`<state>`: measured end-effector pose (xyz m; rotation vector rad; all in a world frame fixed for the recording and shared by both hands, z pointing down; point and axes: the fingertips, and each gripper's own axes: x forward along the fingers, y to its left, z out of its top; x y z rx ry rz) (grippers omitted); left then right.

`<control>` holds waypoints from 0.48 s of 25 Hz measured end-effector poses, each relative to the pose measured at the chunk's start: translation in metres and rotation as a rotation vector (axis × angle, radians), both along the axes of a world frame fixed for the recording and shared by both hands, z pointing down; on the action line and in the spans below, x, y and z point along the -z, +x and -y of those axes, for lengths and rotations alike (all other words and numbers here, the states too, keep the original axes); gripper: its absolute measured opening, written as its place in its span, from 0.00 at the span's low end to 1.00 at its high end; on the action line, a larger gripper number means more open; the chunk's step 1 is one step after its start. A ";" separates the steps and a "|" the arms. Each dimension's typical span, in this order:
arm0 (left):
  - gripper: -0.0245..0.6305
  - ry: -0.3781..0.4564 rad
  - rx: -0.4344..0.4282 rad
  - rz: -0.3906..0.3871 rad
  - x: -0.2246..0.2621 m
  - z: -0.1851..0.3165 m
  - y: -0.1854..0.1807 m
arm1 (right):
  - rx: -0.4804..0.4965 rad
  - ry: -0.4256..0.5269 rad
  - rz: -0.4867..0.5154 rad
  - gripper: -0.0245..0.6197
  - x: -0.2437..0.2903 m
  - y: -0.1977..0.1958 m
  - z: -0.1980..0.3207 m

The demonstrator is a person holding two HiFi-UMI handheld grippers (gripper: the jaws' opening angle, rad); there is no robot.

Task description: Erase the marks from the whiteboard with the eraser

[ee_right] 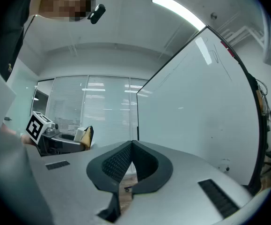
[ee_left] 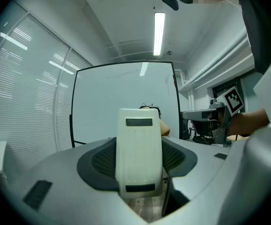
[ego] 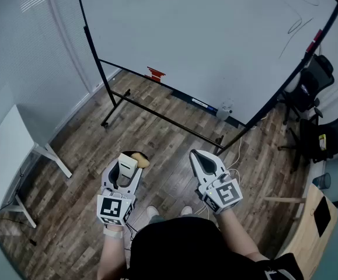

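Eraser (ee_left: pixel 139 149): cream, rounded-rectangular plastic back, tan pad; near left, well apart from the whiteboard.
Left gripper (ego: pixel 128 167): jaws clamped on the eraser.
Right gripper (ego: pixel 204 162): jaws together, empty.
Whiteboard (ego: pixel 215 34): far, glossy, black tubular frame.
Marks (ego: pixel 297 25): faint thin lines, upper right.

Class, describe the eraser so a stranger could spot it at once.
Start at the big black-framed whiteboard. Before it, a person holds two tools. The eraser is the cream block with a tan pad clamped in the left tool; the right tool holds nothing.
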<state>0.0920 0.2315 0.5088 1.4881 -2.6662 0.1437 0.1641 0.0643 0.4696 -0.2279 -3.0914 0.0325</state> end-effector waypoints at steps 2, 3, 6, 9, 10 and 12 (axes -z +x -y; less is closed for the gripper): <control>0.44 0.007 0.010 0.001 0.000 -0.010 -0.007 | 0.008 0.020 0.002 0.08 -0.001 -0.008 -0.011; 0.44 0.009 0.014 0.001 0.000 -0.015 -0.011 | 0.012 0.027 0.003 0.08 -0.001 -0.012 -0.016; 0.44 0.012 0.026 0.000 -0.001 -0.029 -0.023 | 0.028 0.028 0.008 0.08 0.001 -0.025 -0.032; 0.44 0.011 0.033 0.002 -0.002 -0.045 -0.036 | 0.048 0.030 0.001 0.08 -0.002 -0.043 -0.047; 0.44 0.012 0.037 0.004 -0.003 -0.050 -0.041 | 0.054 0.029 -0.007 0.08 -0.004 -0.051 -0.052; 0.44 0.014 0.046 0.006 -0.005 -0.062 -0.054 | 0.067 0.016 -0.021 0.08 -0.009 -0.065 -0.065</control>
